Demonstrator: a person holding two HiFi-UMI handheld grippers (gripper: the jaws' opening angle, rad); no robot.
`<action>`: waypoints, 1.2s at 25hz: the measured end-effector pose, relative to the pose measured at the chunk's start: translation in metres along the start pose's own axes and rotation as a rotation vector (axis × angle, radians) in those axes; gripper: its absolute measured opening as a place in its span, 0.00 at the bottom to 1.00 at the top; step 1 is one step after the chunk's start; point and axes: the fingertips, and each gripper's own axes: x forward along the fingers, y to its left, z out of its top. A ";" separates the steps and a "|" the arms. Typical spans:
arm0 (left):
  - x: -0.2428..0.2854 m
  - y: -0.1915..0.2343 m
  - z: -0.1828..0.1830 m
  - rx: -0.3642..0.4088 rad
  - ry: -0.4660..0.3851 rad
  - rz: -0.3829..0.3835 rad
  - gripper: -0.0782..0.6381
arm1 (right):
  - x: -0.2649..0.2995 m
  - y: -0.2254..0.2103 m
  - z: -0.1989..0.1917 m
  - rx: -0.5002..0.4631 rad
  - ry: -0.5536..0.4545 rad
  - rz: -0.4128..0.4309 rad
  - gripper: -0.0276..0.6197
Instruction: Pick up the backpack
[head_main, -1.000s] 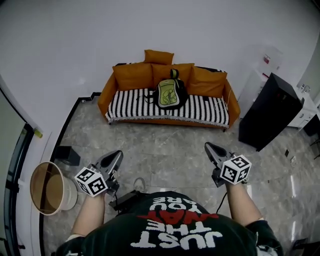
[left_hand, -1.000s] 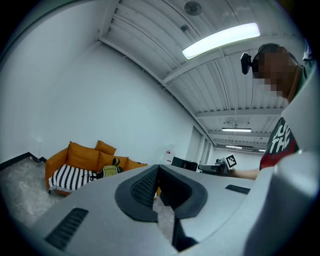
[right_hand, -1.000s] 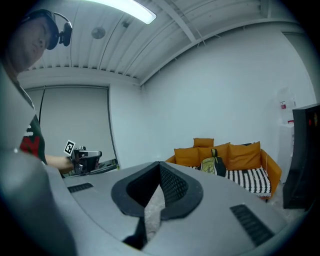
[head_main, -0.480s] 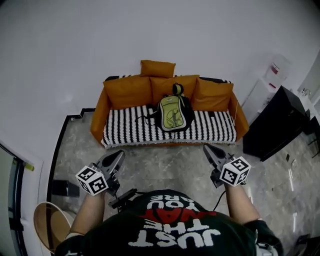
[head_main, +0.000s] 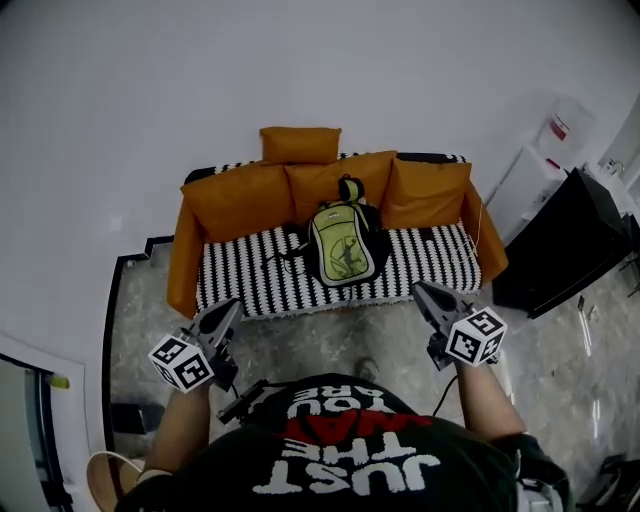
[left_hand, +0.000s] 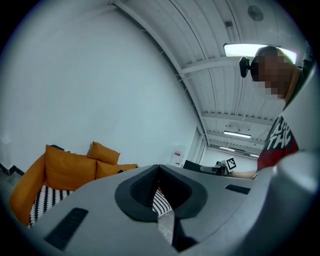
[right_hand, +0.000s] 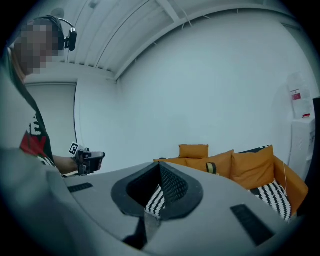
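The backpack (head_main: 342, 243) leans on the sofa (head_main: 250, 285), well apart from the left claw (head_main: 227, 307) and right claw (head_main: 419, 288), both clenched empty; this seems the approach step, and next a claw must open at its handle (head_main: 347, 184).

Bare floor (head_main: 330, 335) at twelve o'clock, open right up to the sofa (head_main: 240, 285). The seat is free either side of the backpack (head_main: 343, 245), with cushions (head_main: 235, 200) walling off behind it. A black cabinet (head_main: 565, 250) blocks two o'clock.
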 end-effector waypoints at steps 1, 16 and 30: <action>0.016 0.007 -0.002 0.002 0.005 0.007 0.12 | 0.010 -0.017 0.001 0.001 0.001 0.006 0.08; 0.267 0.114 -0.003 -0.013 0.102 0.195 0.13 | 0.224 -0.276 0.038 -0.054 0.198 0.234 0.09; 0.375 0.280 -0.102 -0.100 0.276 0.063 0.13 | 0.354 -0.348 -0.082 0.038 0.436 0.122 0.46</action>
